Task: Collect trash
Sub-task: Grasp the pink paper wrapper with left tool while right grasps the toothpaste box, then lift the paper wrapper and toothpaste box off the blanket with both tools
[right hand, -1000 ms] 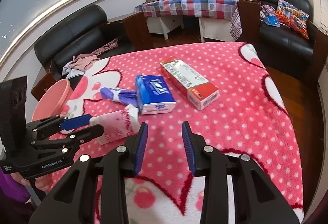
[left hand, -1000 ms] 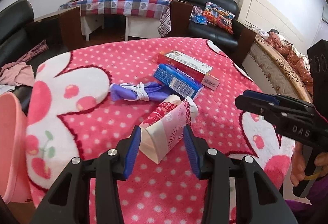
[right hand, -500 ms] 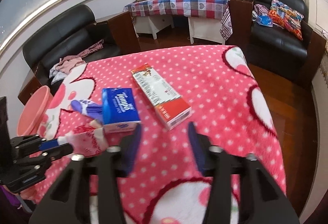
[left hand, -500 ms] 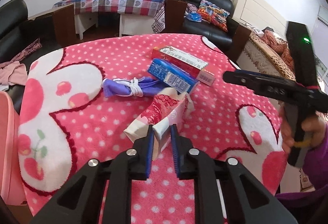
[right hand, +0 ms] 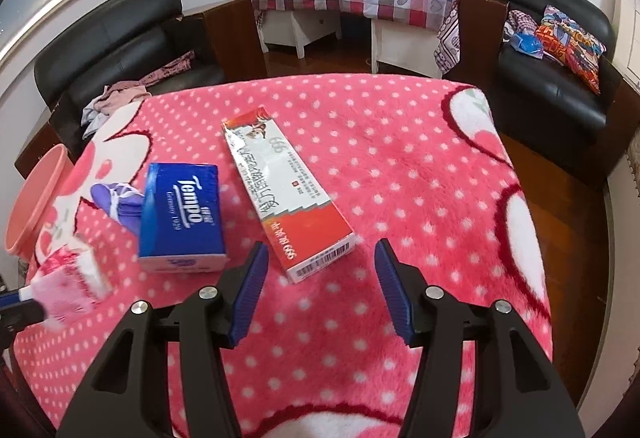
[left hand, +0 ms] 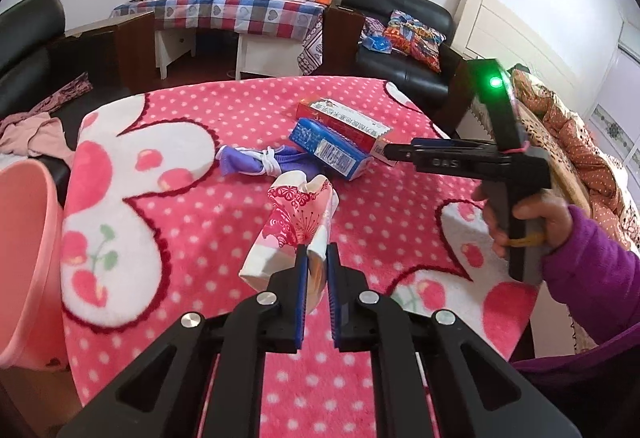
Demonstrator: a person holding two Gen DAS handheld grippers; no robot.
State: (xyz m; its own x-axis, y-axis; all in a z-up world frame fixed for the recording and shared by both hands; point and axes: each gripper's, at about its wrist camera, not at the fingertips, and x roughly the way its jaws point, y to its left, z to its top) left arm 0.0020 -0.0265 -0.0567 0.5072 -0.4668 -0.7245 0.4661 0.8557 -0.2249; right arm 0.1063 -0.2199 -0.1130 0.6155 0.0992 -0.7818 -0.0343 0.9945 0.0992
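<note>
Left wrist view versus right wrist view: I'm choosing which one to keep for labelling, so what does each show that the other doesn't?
Only the left wrist view shows the left gripper shut on the crumpled pink paper cup, and the hand in a purple sleeve holding the other tool.

Only the right wrist view shows the right gripper open and empty, just short of the red and white box, and the top of the blue tissue pack.

Both show the cup, box, tissue pack, purple bundle, pink bin and polka-dot blanket.
</note>
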